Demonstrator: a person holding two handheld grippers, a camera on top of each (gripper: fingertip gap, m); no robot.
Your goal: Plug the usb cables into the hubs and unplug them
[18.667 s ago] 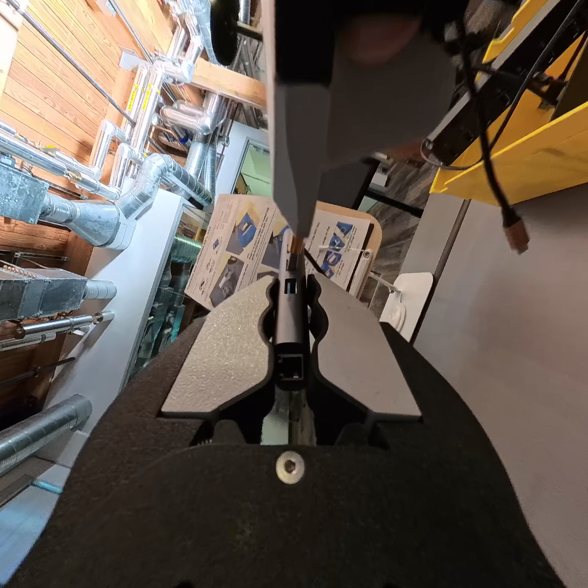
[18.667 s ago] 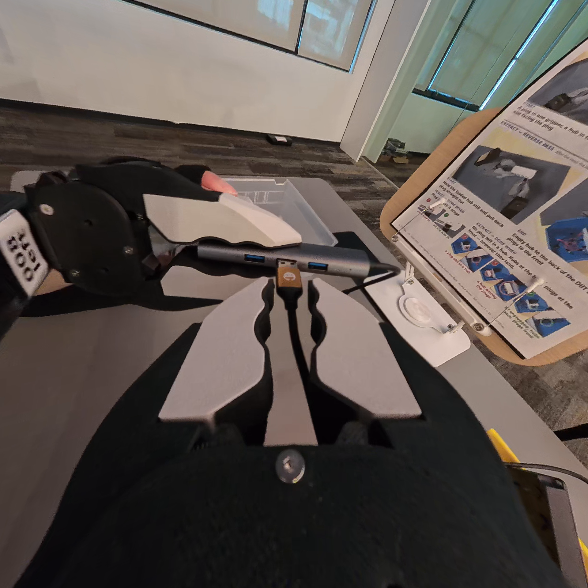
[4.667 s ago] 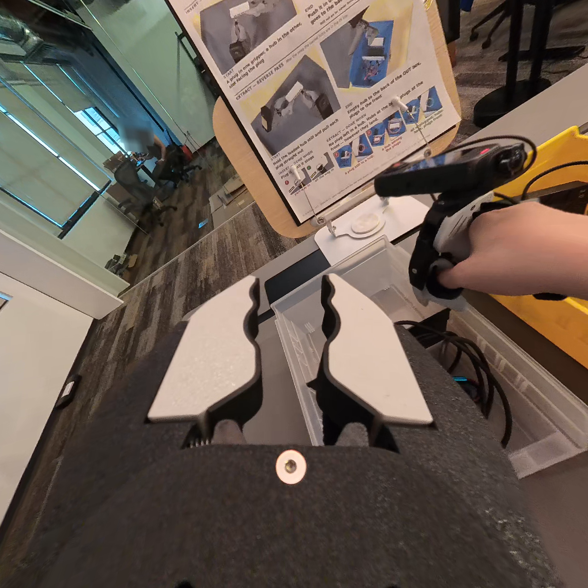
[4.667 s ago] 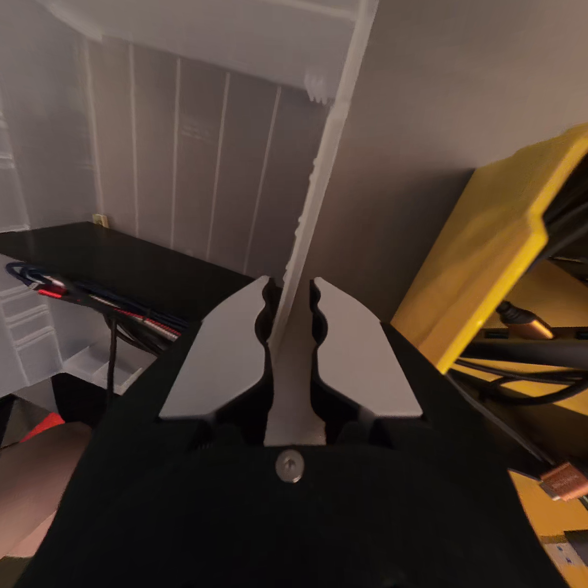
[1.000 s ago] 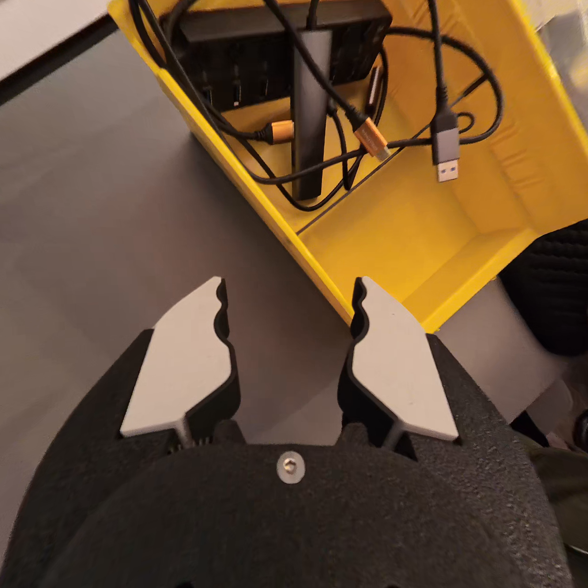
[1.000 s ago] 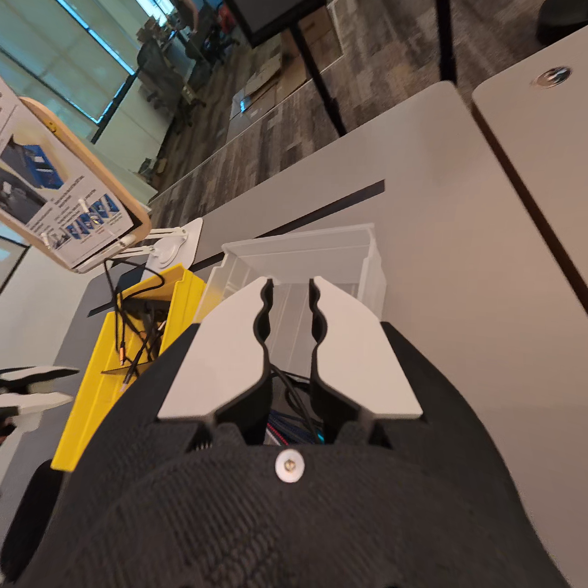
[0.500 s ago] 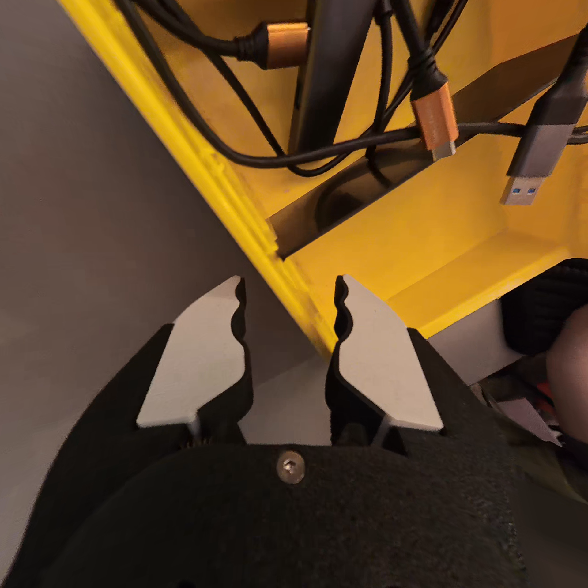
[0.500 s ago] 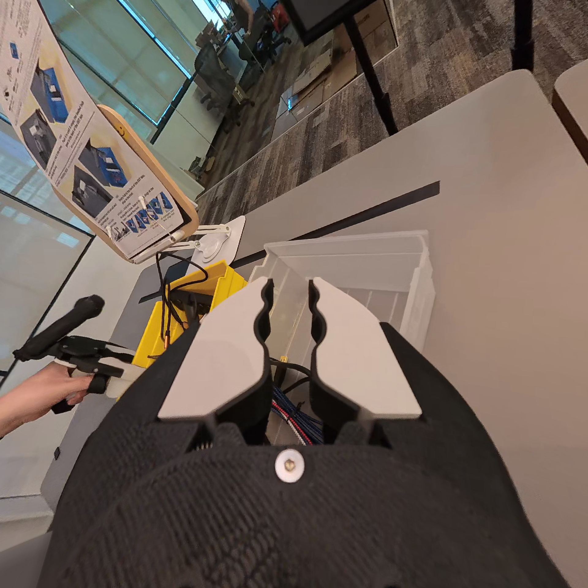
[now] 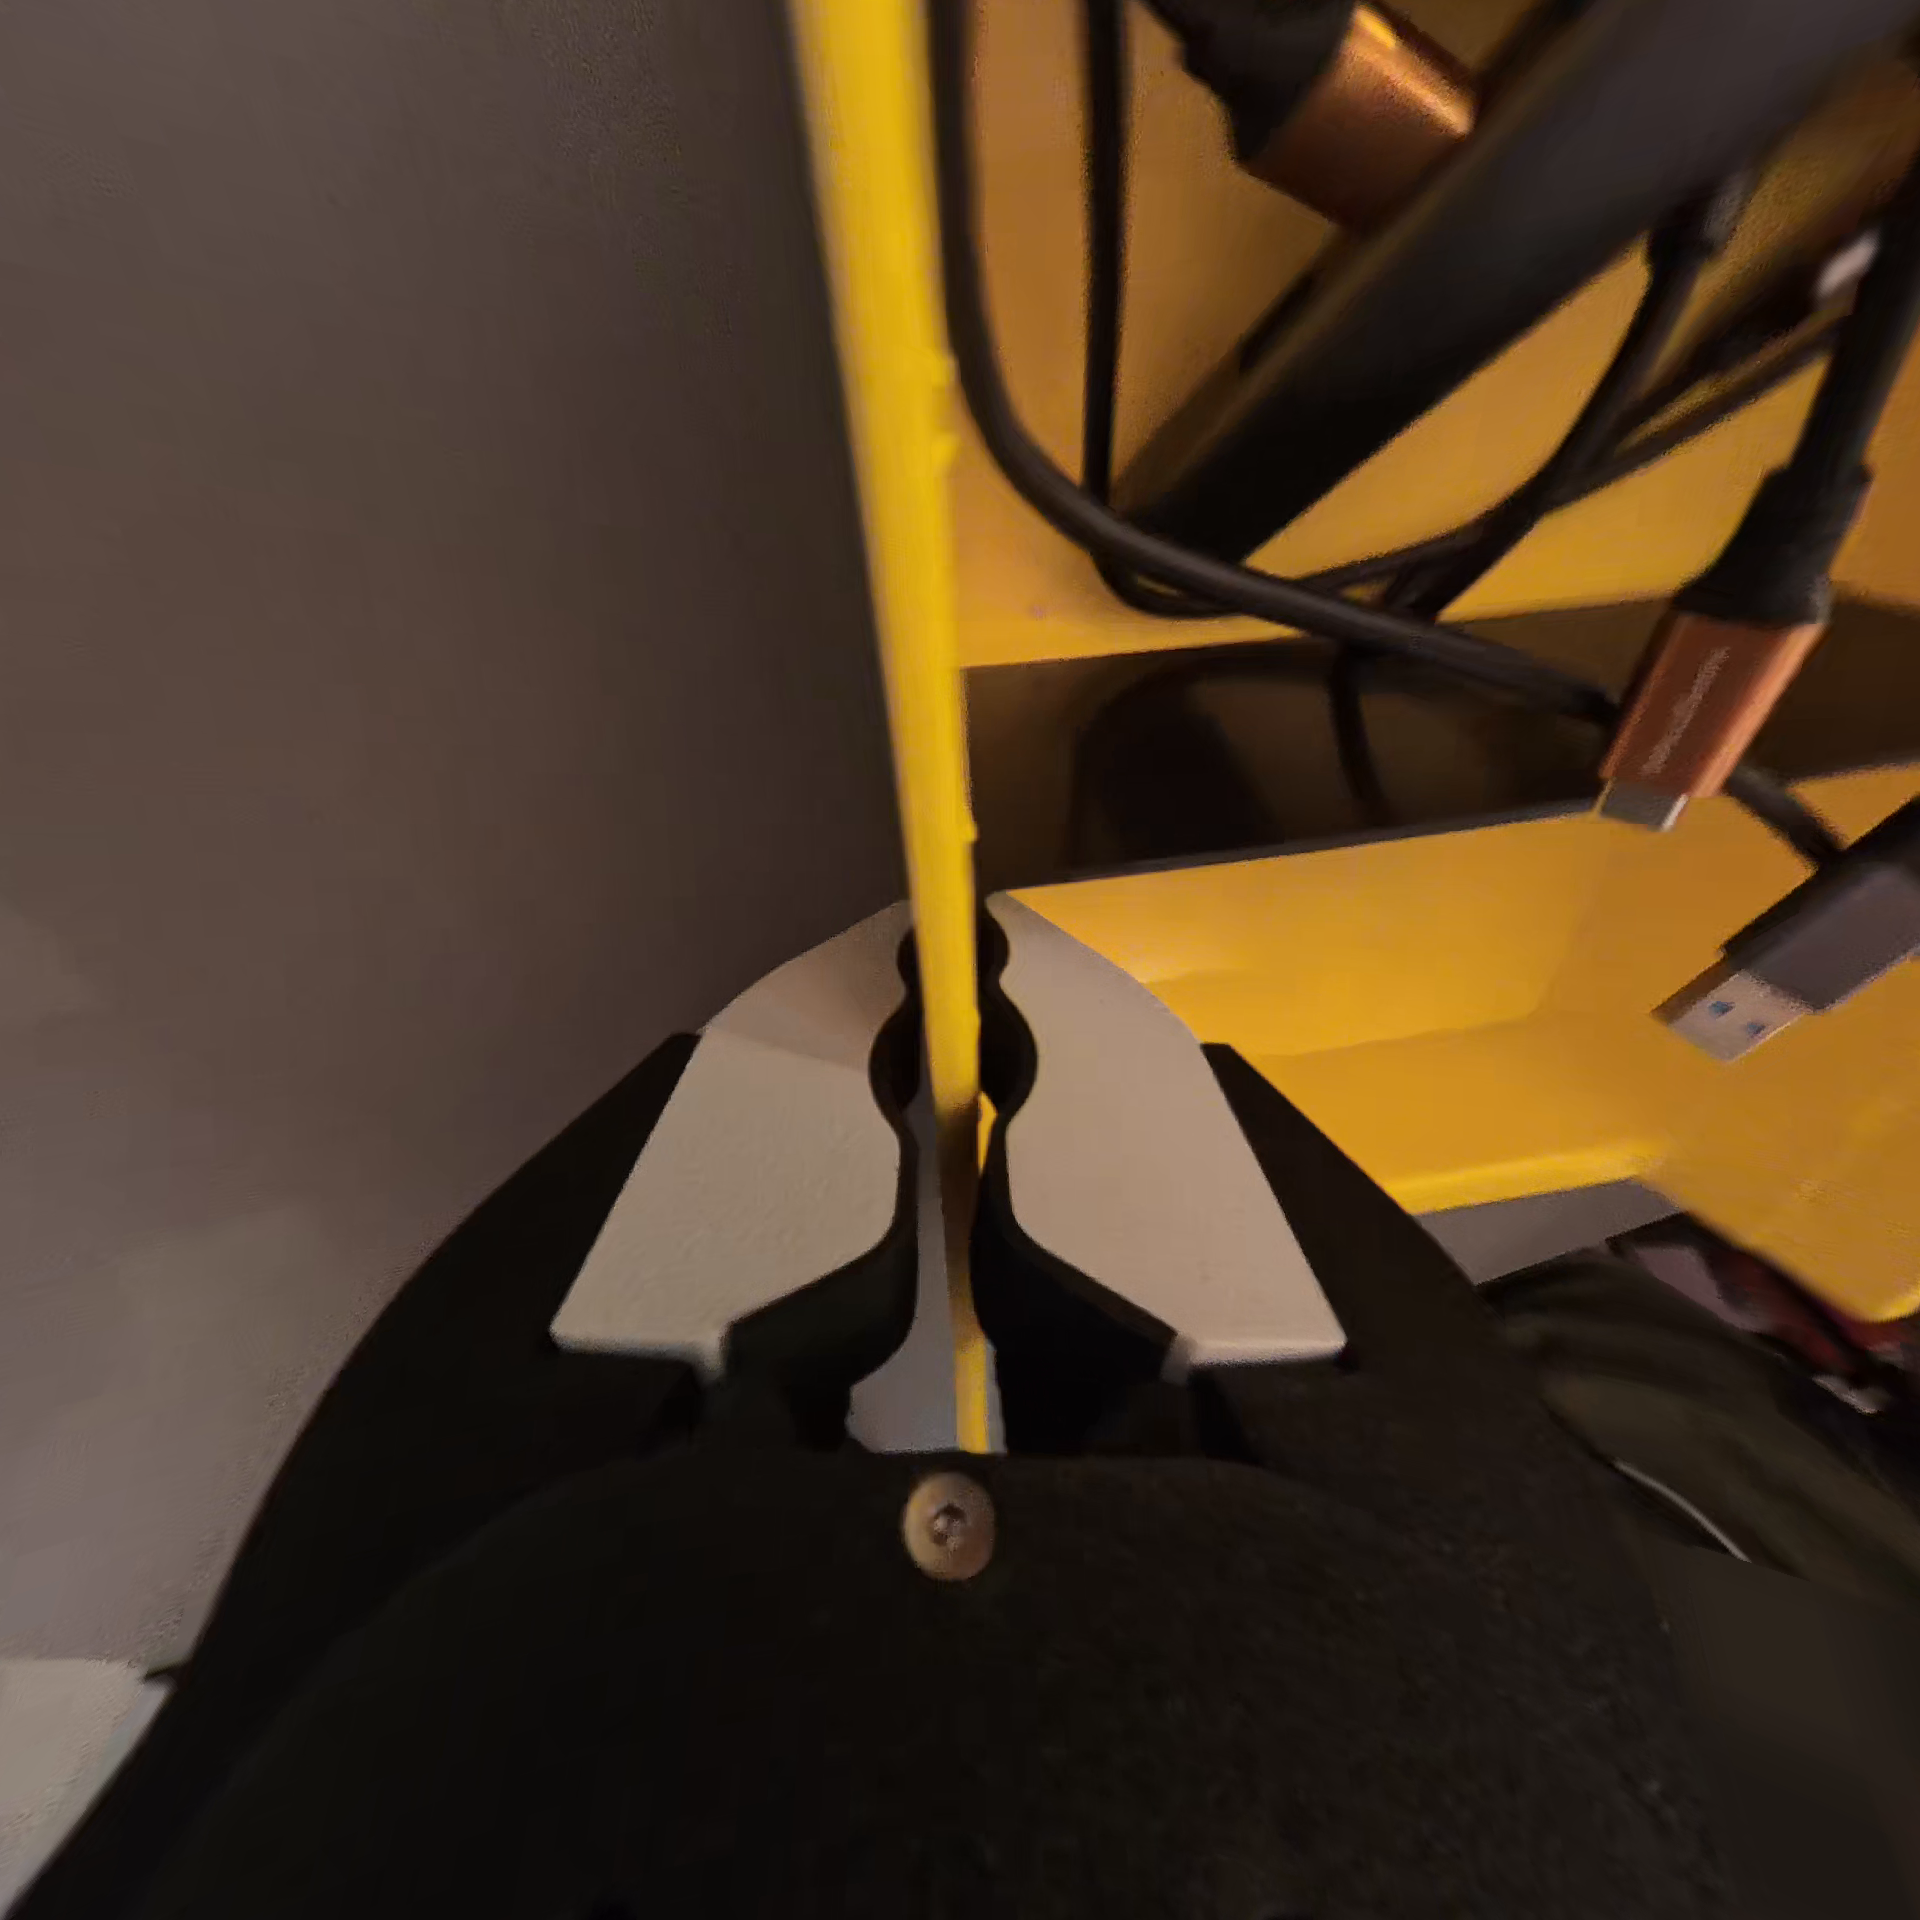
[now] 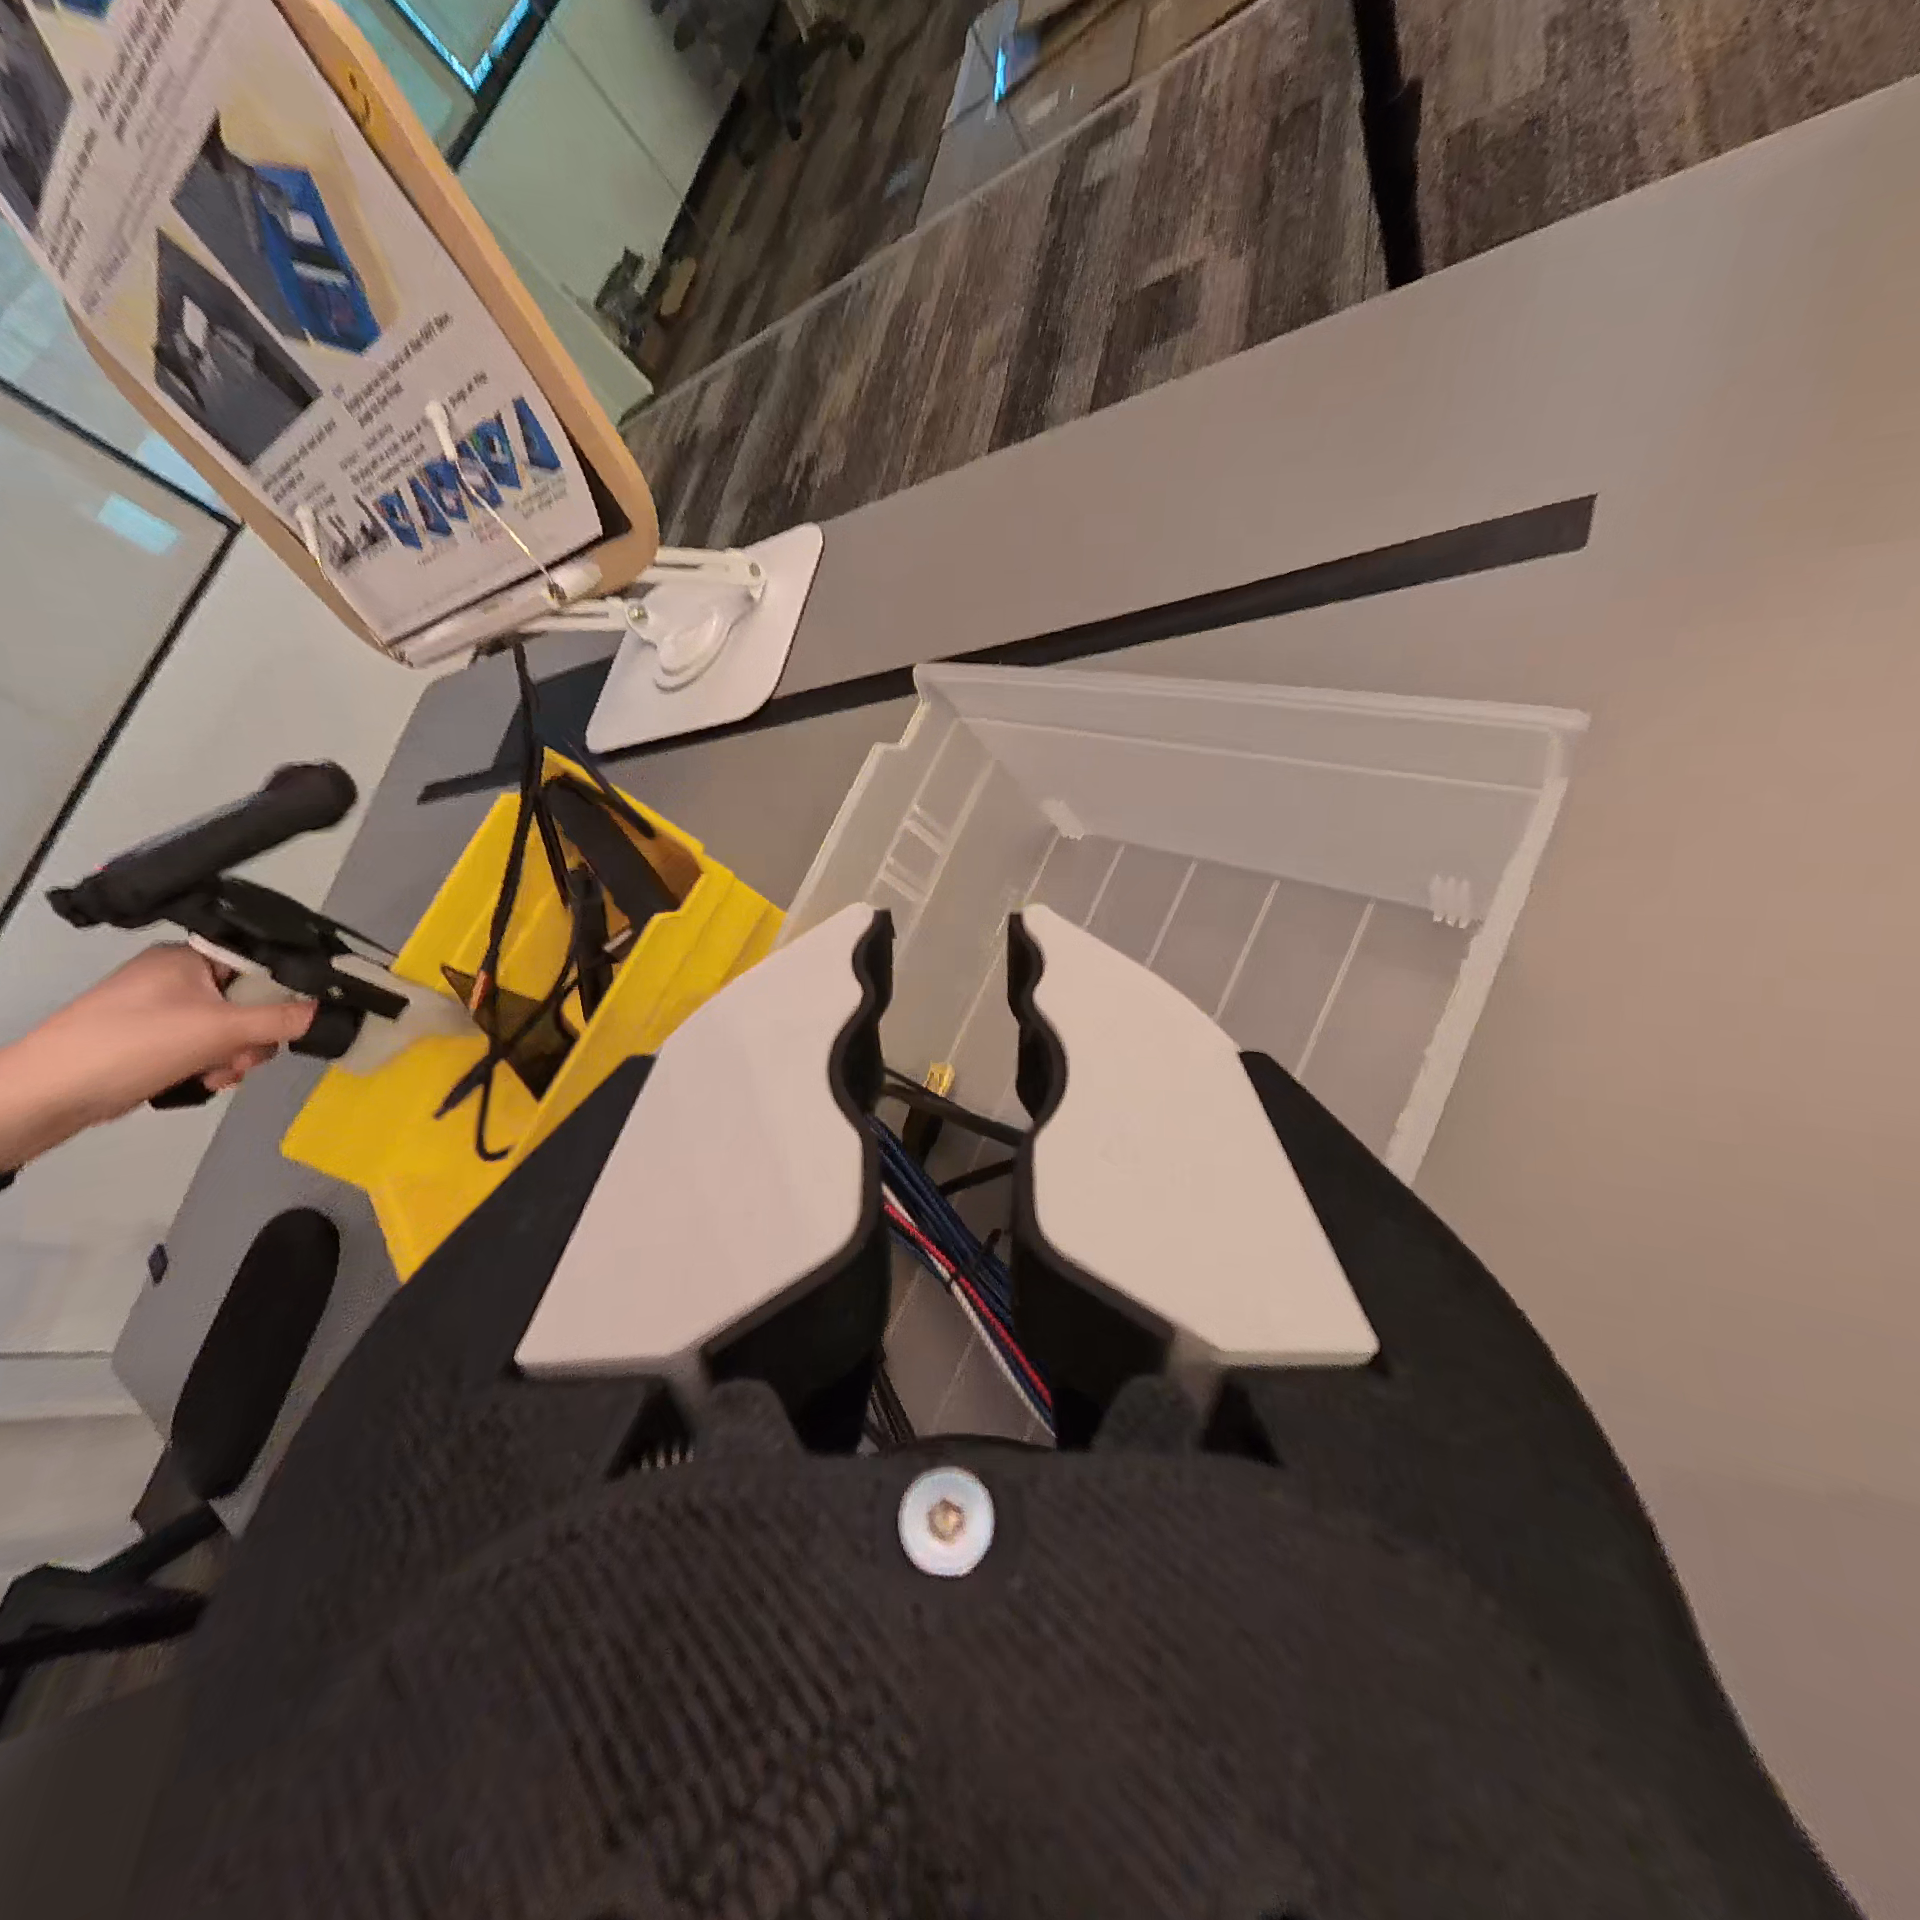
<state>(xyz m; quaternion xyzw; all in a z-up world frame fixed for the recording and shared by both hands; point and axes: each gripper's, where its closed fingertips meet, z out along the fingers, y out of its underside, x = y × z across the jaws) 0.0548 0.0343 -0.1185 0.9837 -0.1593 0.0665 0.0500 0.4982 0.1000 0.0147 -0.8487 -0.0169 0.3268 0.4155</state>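
Observation:
In the left wrist view my left gripper [image 9: 943, 935] is shut on the side wall of the yellow bin [image 9: 904, 416]. Inside the bin lie a dark hub [image 9: 1507, 260], black cables [image 9: 1039, 468], an orange-shelled plug [image 9: 1704, 717], a second orange plug [image 9: 1361, 114] and a grey USB-A plug [image 9: 1808, 956], all loose. The right wrist view shows the yellow bin [image 10: 416, 1122] at left with the left gripper [image 10: 405, 1023] on its wall. My right gripper [image 10: 951, 935] is open by a narrow gap and empty. It hangs over a white bin [image 10: 1247, 748] holding blue, red and black cables [image 10: 956, 1226].
A hand [image 10: 125, 1039] holds the left gripper. A board with printed sheets [image 10: 312, 312] stands on a white base [image 10: 717, 623] behind the yellow bin. A black chair armrest [image 10: 249, 1340] is at the table's near left edge. Grey table [image 10: 1662, 520] stretches to the right. About 45 cm separates my left fingertips from my right.
My left gripper has moved forward onto the yellow bin's side wall and closed on it. My right gripper has shifted over the white bin with its gap unchanged.

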